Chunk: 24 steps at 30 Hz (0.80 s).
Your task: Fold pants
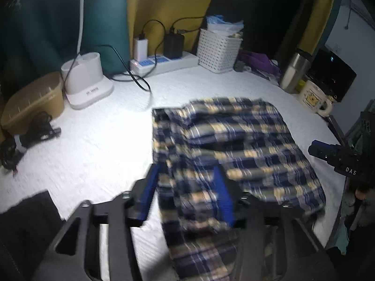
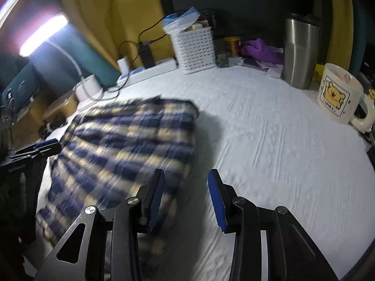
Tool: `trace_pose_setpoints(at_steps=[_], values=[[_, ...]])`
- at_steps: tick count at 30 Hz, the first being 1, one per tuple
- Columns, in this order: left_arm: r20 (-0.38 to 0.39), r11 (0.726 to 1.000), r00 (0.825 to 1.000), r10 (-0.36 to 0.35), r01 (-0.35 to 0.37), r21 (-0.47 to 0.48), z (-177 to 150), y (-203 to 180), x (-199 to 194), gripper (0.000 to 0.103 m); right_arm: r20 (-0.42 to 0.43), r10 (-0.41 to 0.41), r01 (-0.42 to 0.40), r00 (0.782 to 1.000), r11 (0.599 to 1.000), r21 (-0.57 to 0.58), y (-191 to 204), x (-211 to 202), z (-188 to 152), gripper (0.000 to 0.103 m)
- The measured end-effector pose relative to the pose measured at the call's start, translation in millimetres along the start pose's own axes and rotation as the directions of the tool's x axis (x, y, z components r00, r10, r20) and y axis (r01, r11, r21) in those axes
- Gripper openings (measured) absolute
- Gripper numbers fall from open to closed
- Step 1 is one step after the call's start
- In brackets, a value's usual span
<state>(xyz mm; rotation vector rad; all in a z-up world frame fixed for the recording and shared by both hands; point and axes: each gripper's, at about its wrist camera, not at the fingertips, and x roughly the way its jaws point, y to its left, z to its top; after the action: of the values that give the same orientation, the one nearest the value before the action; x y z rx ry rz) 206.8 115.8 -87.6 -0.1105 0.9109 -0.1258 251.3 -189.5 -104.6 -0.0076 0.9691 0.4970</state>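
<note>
The blue, yellow and white plaid pants (image 1: 234,135) lie in a folded heap on the white cloth-covered table (image 1: 98,145), blurred by motion. My left gripper (image 1: 187,187) hovers over their near edge. A strip of the fabric runs between its blue pads (image 1: 150,187), and the jaws stand apart without pressing on it. In the right wrist view the pants (image 2: 121,145) lie to the left. My right gripper (image 2: 186,196) is open just off their right edge, with only white cloth between its fingers. Each view shows the other gripper at its side: the right gripper (image 1: 328,154) and the left gripper (image 2: 44,147).
Along the back stand a white lamp base (image 1: 86,79), a power strip (image 1: 164,63) with chargers and cables, and a white slatted basket (image 1: 218,49). At the right stand a steel tumbler (image 2: 300,53) and a bear mug (image 2: 339,93). A tan box (image 1: 32,103) sits at the left.
</note>
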Motion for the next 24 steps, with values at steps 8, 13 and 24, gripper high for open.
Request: trace_pose_setpoints(at_steps=[8, 13, 24], values=[[-0.059, 0.999, 0.998, 0.031, -0.031, 0.009, -21, 7, 20, 0.057, -0.041, -0.085, 0.080, 0.996, 0.991, -0.111, 19, 15, -33, 0.041], [-0.052, 0.999, 0.998, 0.044, -0.043, 0.023, -20, 9, 21, 0.057, -0.030, -0.150, 0.145, 0.988, 0.982, -0.123, 13, 8, -37, 0.041], [-0.041, 0.999, 0.999, 0.002, -0.004, -0.045, -29, 5, -9, 0.062, -0.030, -0.070, 0.067, 0.997, 0.992, -0.102, 24, -16, -56, 0.041]])
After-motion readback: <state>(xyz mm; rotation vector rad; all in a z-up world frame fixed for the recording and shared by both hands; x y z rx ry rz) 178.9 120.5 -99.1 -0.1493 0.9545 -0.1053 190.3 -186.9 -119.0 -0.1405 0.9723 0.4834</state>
